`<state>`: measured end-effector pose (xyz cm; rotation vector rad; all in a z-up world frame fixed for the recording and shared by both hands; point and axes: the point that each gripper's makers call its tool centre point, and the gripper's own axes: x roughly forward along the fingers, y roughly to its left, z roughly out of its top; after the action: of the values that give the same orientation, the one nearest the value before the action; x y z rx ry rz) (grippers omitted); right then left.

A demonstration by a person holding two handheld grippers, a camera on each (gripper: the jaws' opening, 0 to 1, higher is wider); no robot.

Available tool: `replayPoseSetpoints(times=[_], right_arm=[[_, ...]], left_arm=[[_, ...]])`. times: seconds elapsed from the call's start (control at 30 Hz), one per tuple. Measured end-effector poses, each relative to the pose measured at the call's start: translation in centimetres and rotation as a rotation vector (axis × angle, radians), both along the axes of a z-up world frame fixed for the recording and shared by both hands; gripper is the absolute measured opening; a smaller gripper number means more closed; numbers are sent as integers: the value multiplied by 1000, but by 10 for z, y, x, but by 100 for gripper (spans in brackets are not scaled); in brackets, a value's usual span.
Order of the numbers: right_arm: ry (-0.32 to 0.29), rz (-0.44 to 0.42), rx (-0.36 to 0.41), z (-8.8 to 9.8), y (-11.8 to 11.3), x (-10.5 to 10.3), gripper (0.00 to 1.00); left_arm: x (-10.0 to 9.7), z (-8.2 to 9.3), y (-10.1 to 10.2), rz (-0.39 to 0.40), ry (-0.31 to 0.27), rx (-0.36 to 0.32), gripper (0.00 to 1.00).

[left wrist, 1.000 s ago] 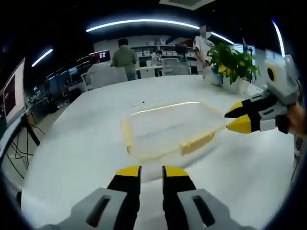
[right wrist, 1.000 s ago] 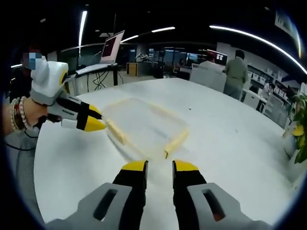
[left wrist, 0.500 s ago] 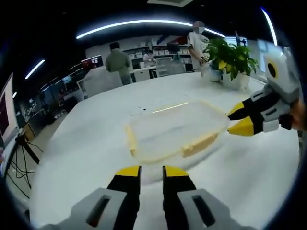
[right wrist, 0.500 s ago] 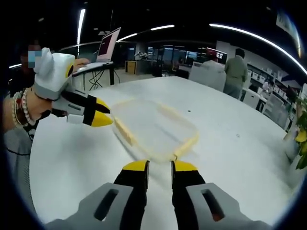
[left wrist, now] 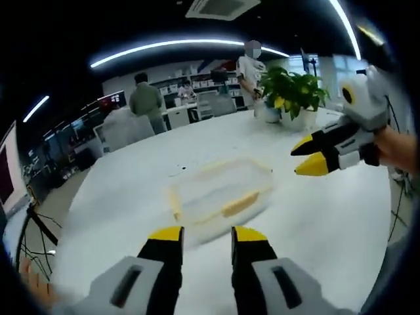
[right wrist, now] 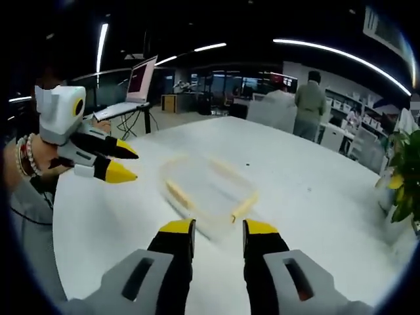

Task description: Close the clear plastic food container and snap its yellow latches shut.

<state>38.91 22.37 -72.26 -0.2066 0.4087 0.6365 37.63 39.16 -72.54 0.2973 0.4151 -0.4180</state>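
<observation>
Plastic box: clear rectangular food container with yellow latches (left wrist: pixel 220 195) (right wrist: pixel 209 190), lid apparently on, alone on white round table (left wrist: pixel 328 216).
Left gripper (left wrist: pixel 205 237): jaws parted, empty.
Right gripper (right wrist: pixel 218 230): jaws parted, empty.
Risk: pressing one latch alone could skid the light box.
Change: both grippers farther from the container than half a second ago.

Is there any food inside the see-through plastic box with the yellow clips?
The clear plastic food container with yellow latches looks empty: through its walls the white table seems to show. Both views are blurred, so something small or clear inside could go unseen.
</observation>
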Motion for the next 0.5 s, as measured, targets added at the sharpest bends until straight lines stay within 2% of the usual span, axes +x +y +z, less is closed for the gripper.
replayPoseSetpoints(times=[0.07,0.2,0.33,0.4,0.5], right_arm=[[-15,-6,28,11,0,-7,30],[15,-15,67,23,2,-30,45],[-26,-26,68,37,1,-57,47],[-57,-31,65,41,-1,-72,52],[-68,-15,79,43,-2,-99,60]], left_arm=[[-9,10,5,-3,-8,-11,30],[-32,31,18,12,-34,-76,65],[-64,51,33,3,-66,-113,69],[-80,57,45,22,-74,-132,74],[-100,55,61,44,-54,-131,77]])
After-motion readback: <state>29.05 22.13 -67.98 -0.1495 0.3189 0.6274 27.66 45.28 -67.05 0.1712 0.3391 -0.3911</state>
